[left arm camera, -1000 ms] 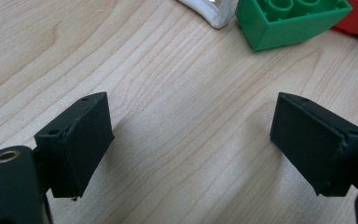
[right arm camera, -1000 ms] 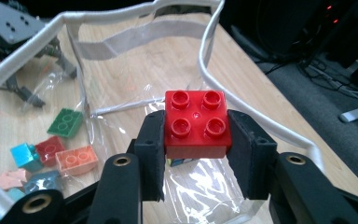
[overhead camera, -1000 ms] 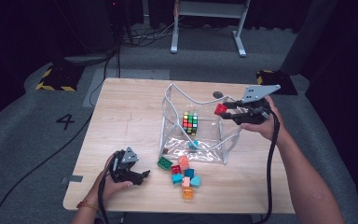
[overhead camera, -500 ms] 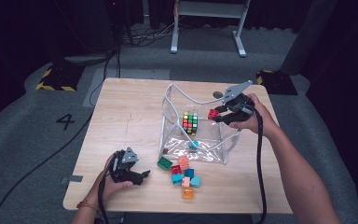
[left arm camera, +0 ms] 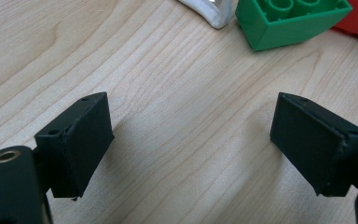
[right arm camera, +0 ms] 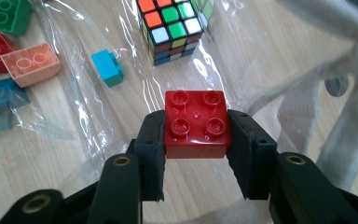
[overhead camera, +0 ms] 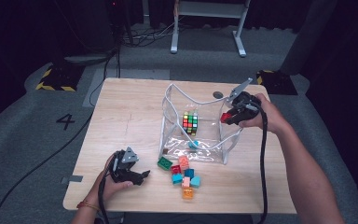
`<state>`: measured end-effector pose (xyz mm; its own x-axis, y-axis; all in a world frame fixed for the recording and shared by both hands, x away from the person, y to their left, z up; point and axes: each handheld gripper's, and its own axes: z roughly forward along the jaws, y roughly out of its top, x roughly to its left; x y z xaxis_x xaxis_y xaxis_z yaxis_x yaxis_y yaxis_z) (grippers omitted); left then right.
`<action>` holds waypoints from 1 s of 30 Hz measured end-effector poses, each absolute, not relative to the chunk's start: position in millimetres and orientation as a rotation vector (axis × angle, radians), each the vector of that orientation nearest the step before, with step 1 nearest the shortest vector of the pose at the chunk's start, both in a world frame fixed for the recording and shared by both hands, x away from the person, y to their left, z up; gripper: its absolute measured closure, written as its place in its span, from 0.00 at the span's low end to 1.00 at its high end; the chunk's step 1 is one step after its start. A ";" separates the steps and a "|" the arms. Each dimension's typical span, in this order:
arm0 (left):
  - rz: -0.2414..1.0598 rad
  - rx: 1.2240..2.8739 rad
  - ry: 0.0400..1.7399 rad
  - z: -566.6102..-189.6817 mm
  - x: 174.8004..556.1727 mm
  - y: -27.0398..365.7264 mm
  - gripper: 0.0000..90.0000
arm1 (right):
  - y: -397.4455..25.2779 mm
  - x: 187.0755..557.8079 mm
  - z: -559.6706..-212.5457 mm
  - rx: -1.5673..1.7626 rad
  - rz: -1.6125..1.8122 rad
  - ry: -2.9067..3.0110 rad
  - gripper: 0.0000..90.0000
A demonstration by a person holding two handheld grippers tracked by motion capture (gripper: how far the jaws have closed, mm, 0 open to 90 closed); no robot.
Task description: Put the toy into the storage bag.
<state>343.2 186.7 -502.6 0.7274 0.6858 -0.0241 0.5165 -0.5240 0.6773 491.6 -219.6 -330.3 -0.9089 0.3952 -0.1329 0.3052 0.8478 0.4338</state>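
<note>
Left gripper [overhead camera: 143,176] gapes wide; right gripper [overhead camera: 224,117] clamped.

My high view sits above the near edge, facing forward and down over the whole table [overhead camera: 121,112]. My left gripper view hugs the wood, green brick [left arm camera: 291,21] at 1 o'clock. My right gripper view looks down into the clear bag [right arm camera: 98,116], close. All three share that green brick [overhead camera: 164,163] [right arm camera: 4,16].
</note>
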 end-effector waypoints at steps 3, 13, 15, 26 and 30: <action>0.321 2.247 0.905 -502.6 343.2 186.7 0.14 | -224.0 491.7 -332.5 0.510 0.615 2.812 0.66; 0.324 2.247 0.905 -502.6 343.2 186.8 0.14 | -233.3 484.6 -325.1 0.496 0.747 2.762 0.58; 0.324 2.247 0.905 -502.6 343.2 186.8 0.14 | -237.7 481.3 -321.7 0.532 0.760 2.739 0.55; 0.322 2.247 0.904 -502.6 343.2 186.8 0.14 | -262.1 451.5 -308.4 0.577 1.080 2.443 0.39; 0.322 2.247 0.905 -502.6 343.2 186.8 0.14 | -274.3 441.1 -306.8 0.630 1.151 2.357 0.34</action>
